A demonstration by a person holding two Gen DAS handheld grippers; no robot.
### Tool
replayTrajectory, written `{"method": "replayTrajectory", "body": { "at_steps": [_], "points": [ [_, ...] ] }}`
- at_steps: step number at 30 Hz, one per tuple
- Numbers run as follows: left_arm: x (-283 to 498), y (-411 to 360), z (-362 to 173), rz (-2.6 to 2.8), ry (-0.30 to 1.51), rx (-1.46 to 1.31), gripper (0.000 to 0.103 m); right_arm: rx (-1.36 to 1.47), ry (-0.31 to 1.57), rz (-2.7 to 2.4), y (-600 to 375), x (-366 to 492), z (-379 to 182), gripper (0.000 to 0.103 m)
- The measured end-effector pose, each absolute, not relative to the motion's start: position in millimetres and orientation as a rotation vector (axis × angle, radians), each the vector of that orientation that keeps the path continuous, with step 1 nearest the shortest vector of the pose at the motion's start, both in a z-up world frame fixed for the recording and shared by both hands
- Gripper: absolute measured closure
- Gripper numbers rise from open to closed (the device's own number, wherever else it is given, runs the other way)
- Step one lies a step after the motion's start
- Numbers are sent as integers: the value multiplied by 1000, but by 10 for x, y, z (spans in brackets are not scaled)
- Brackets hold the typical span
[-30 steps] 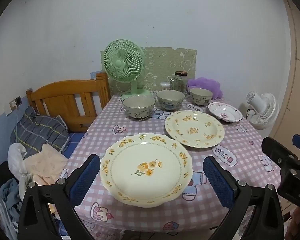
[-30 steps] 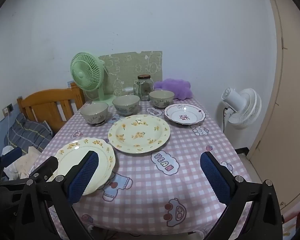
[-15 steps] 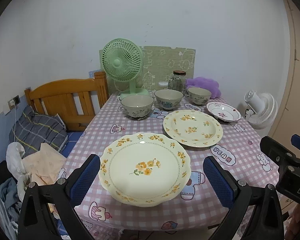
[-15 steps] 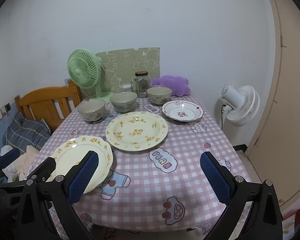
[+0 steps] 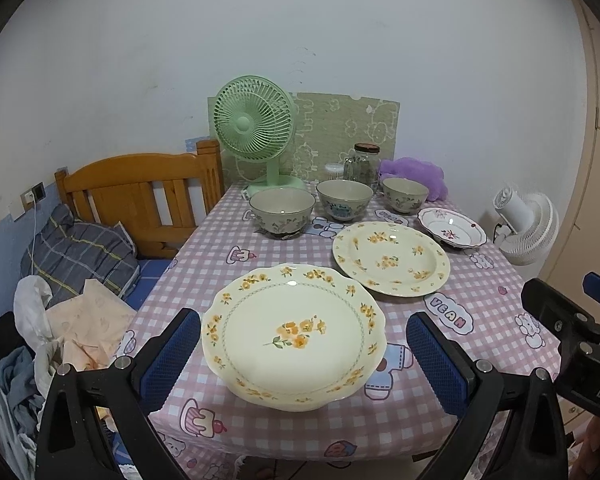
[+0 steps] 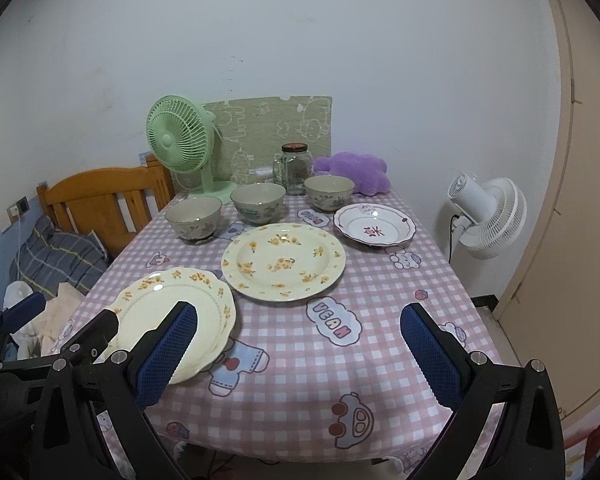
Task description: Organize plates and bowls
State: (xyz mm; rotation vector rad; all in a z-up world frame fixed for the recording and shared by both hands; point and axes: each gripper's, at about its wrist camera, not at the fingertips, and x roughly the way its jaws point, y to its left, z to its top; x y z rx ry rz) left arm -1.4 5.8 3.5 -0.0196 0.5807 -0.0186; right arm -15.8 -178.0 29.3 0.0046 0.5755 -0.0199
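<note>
A scalloped cream plate with orange flowers lies at the table's near left. A round cream flowered plate lies behind it. A small white plate with a red flower lies at the right. Three patterned bowls stand in a row behind: left, middle, right. My left gripper is open and empty, held near the scalloped plate. My right gripper is open and empty over the tablecloth's near edge.
The pink checked tablecloth covers the table. A green fan, a glass jar, a purple plush and a green board stand at the back. A wooden bed frame with clothes is left, a white fan right.
Both grippers have drawn back and risen slightly, so the table looks a little farther. The dishes have not moved. Both grippers stay open.
</note>
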Motion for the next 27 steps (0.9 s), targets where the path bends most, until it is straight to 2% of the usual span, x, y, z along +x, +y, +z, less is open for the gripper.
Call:
{"method": "replayTrajectory", "body": {
  "at_steps": [27],
  "points": [
    [1, 60, 53, -20, 575, -24, 0, 6, 584, -15, -1796, -148, 285, 1]
  ]
}}
